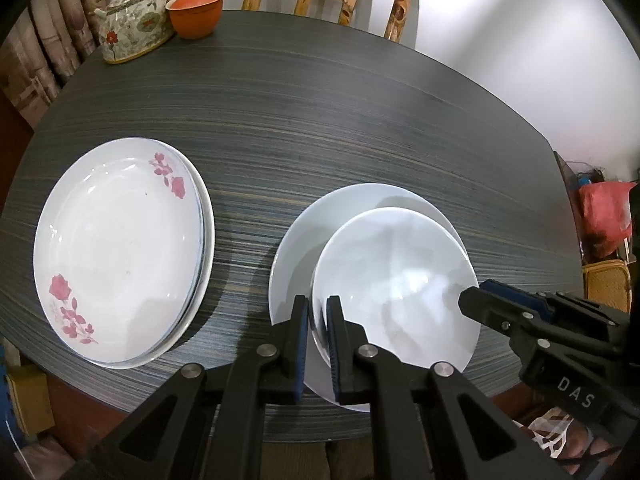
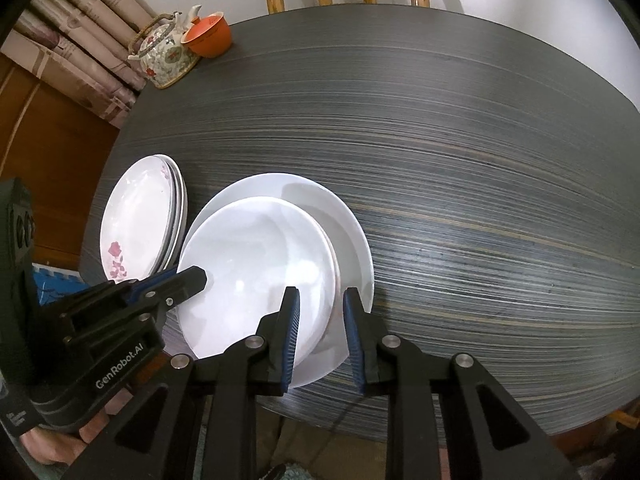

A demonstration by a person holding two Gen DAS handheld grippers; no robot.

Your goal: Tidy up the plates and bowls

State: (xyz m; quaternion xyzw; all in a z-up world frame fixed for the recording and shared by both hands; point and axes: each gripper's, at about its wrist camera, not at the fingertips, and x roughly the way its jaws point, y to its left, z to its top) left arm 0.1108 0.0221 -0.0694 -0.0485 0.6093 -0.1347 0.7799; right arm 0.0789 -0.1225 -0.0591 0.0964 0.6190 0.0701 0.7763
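White china on a dark striped table (image 1: pixel 320 120): the left gripper (image 1: pixel 318 320) is clamped on the near rim of a plain upper plate (image 1: pixel 400 280) resting on a larger plate (image 1: pixel 292 248); the right gripper (image 2: pixel 321 312) straddles the opposite rim, jaws apart; flowered plates (image 1: pixel 120 248) sit stacked to the left.

Pink-flowered white plates (image 1: pixel 120 252) at left; plain white plates (image 1: pixel 396 280) centre; floral teapot (image 1: pixel 134 20), orange bowl (image 1: pixel 196 12) upper left.
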